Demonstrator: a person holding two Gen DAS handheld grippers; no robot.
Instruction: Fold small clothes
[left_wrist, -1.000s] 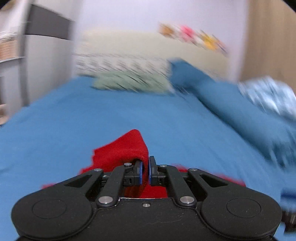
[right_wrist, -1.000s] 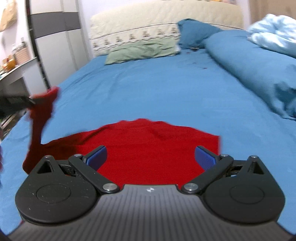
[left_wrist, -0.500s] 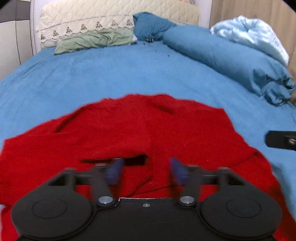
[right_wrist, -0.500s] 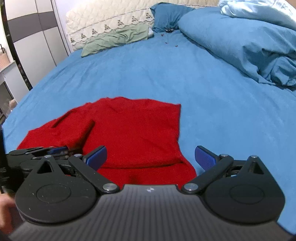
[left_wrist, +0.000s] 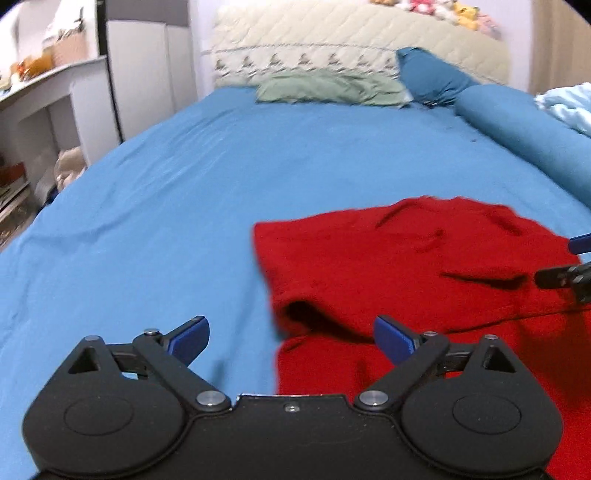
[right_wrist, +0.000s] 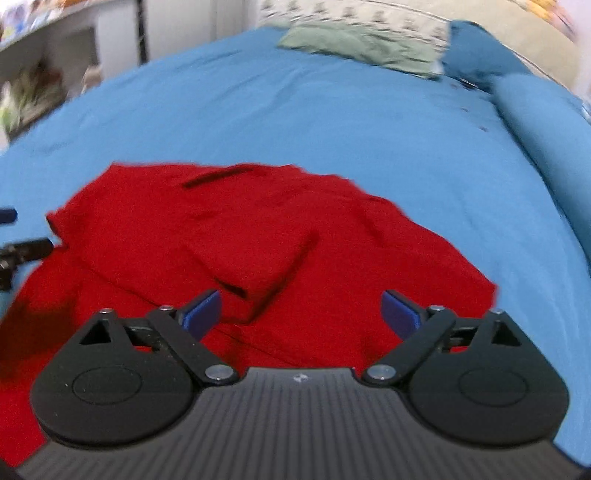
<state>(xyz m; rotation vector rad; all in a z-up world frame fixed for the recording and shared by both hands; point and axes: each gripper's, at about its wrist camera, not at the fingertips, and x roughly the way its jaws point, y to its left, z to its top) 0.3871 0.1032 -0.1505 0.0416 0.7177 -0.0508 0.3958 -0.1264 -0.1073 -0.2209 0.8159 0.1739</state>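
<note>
A red garment (left_wrist: 424, 266) lies on the blue bed sheet (left_wrist: 166, 206), with one part folded over itself. In the right wrist view it (right_wrist: 236, 240) fills the lower middle. My left gripper (left_wrist: 291, 341) is open and empty, at the garment's left edge. My right gripper (right_wrist: 301, 314) is open and empty, low over the near part of the garment. The right gripper's fingers (left_wrist: 565, 275) show at the right edge of the left wrist view. The left gripper's fingers (right_wrist: 22, 249) show at the left edge of the right wrist view.
A green pillow (left_wrist: 328, 88) and a blue pillow (left_wrist: 432, 79) lie at the headboard (left_wrist: 351, 40). A rolled blue duvet (left_wrist: 528, 136) runs along the right side. White shelves (left_wrist: 44, 103) stand left of the bed.
My left gripper let go of the red cloth, opened wide and moved left to the garment's edge. The folded part now lies flat. My right gripper stayed open and shifted over the garment.
</note>
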